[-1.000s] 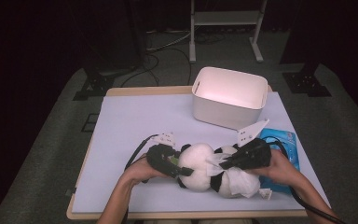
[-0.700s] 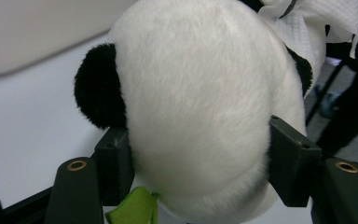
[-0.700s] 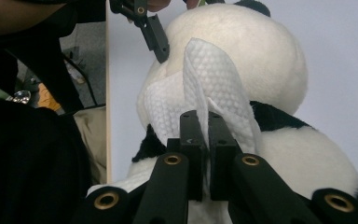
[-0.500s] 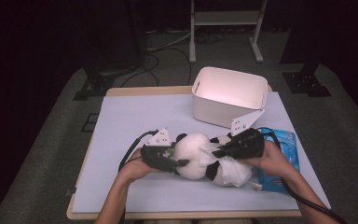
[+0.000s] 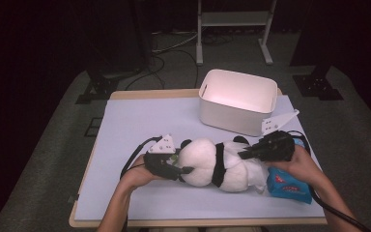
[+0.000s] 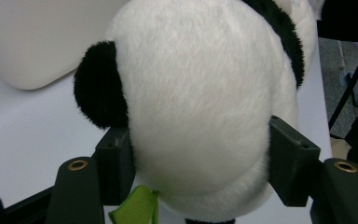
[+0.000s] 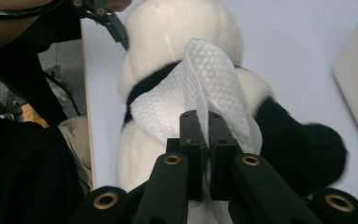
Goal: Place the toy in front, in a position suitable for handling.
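The left gripper has its jaws clamped on the head of the panda plush, one pad on each side, just under its black ear; they have just been closing on it. The right gripper is pinched tight on a white tissue, which drapes over the panda's body at its black band. The panda lies on its side on the table, between the two grippers. Behind the panda stands a white bin; just beside the panda's far end lies a blue tissue pack.
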